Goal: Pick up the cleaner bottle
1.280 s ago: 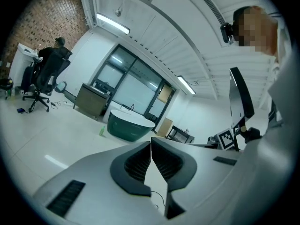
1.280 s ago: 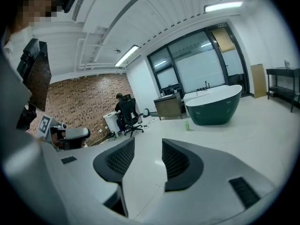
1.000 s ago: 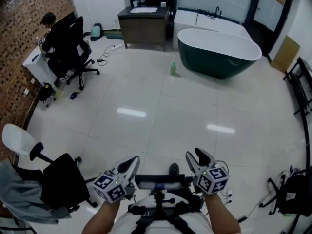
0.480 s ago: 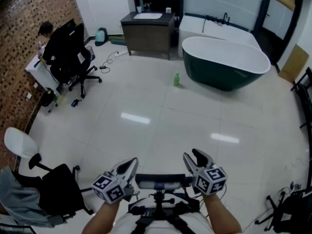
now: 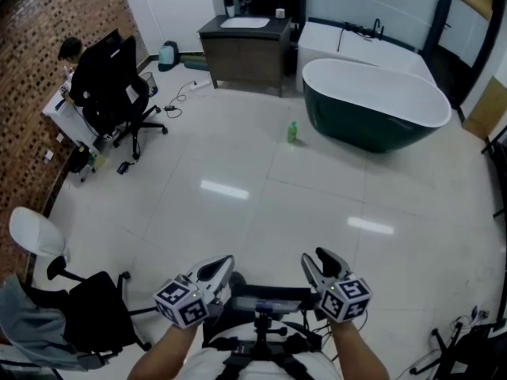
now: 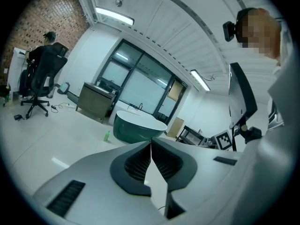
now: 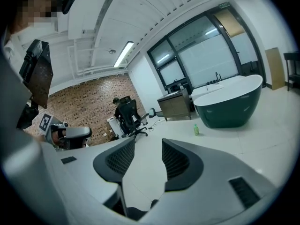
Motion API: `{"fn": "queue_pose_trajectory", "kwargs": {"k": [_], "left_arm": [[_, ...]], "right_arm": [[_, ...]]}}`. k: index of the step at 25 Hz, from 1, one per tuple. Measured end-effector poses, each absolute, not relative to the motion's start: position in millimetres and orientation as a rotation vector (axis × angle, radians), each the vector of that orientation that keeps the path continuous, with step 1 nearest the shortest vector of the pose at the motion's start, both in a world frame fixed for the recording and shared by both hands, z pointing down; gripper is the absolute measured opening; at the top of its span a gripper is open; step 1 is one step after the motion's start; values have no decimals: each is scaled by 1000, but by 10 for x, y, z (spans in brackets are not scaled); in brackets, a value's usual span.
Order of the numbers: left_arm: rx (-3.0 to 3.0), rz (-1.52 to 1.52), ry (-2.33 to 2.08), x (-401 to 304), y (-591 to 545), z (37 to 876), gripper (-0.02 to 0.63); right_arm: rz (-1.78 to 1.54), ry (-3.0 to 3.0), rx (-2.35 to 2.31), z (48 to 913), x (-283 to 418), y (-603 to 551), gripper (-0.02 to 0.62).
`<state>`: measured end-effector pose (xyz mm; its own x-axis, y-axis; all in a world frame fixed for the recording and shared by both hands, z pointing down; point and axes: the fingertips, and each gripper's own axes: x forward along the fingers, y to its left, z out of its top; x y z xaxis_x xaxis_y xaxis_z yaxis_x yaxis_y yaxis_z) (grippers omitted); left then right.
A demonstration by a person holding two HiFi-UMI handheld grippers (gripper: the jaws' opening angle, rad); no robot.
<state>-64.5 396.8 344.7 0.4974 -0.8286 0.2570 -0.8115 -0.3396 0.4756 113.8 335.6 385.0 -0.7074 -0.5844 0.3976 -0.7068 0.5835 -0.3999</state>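
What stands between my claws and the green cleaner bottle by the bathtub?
Nothing visible: only open floor lies between the left claw, the right claw and the cleaner bottle, standing beside the bathtub. The office chairs are off to the left.

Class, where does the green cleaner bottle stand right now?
In the head view, the bottle stands on the floor above centre, just left of the dark bathtub.

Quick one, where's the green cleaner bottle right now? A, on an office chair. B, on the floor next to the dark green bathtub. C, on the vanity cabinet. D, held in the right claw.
B: the cleaner bottle stands on the floor beside the bathtub.
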Motion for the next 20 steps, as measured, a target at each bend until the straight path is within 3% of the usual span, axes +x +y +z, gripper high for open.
{"fn": "queue_pose_trajectory", "kwargs": {"k": [20], "left_arm": [[2261, -48, -1160, -2033, 2074, 3526, 3]], "right_arm": [[788, -2485, 1285, 3661, -129, 1833, 176]]}}
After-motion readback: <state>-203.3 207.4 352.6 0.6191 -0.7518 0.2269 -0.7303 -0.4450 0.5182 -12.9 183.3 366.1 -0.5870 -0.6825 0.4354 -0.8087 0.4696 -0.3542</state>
